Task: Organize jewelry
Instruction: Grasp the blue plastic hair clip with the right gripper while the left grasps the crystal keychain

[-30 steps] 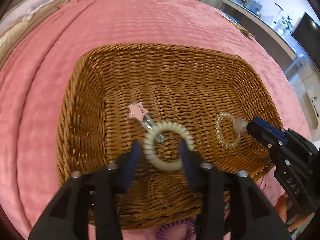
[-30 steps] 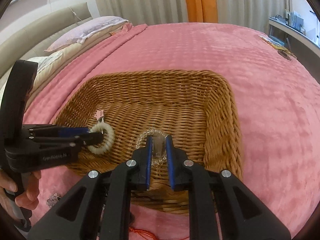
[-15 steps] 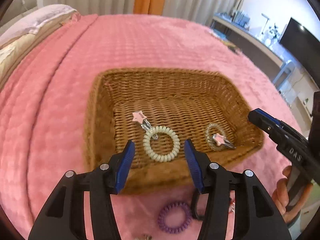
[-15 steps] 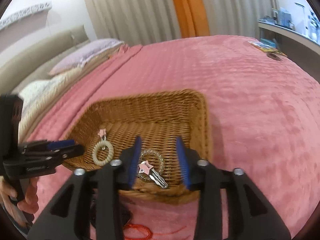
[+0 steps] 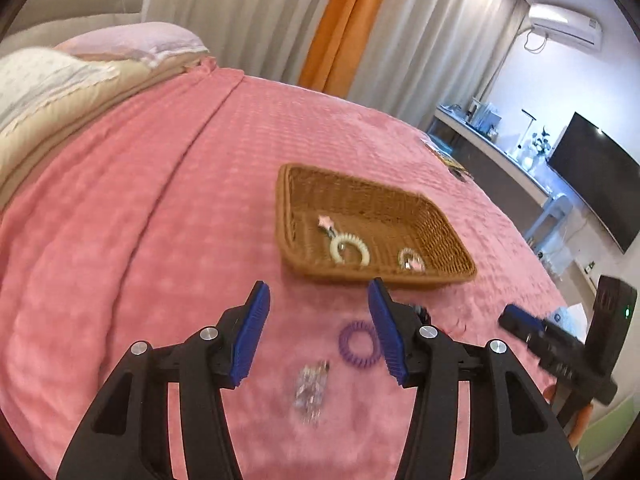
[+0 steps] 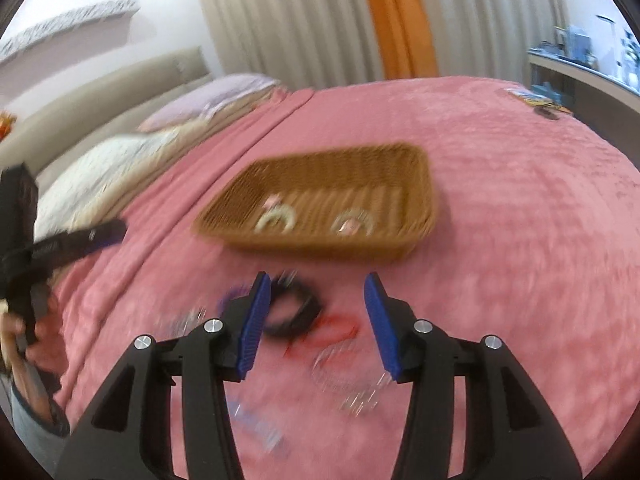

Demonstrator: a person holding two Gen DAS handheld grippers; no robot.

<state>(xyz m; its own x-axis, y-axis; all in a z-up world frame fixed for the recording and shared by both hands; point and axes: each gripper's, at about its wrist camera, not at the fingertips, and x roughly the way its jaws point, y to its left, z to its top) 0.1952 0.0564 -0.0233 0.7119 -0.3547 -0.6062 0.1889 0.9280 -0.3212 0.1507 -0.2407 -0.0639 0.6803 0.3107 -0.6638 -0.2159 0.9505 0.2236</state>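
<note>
While both grippers hang clear of the basket, the notes run as follows;
Risk, clutter: black ring, red cord and a clear beaded loop lie crowded together low centre of the right wrist view; a pinch there could lift 2 pieces at once or drag the cord along.
Risk, blur: right wrist view is smeared, so outlines of the loose pieces are uncertain; a closing aimed now could miss or nip the pink blanket.
Risk, small pieces: purple coil tie and clear clip sit flat on soft fabric; pads may push them into the pile rather than catch them.
Left gripper: jaws apart, nothing between the pads; tilted down over the blanket, lower centre of frame, coil tie just beside its right finger.
Right gripper: jaws have just been opening, nothing held; tilted down over the loose pile.
Basket: centre of both views, well beyond the fingertips; holds a cream coil tie, a clear beaded ring and 2 pink star clips.
</note>
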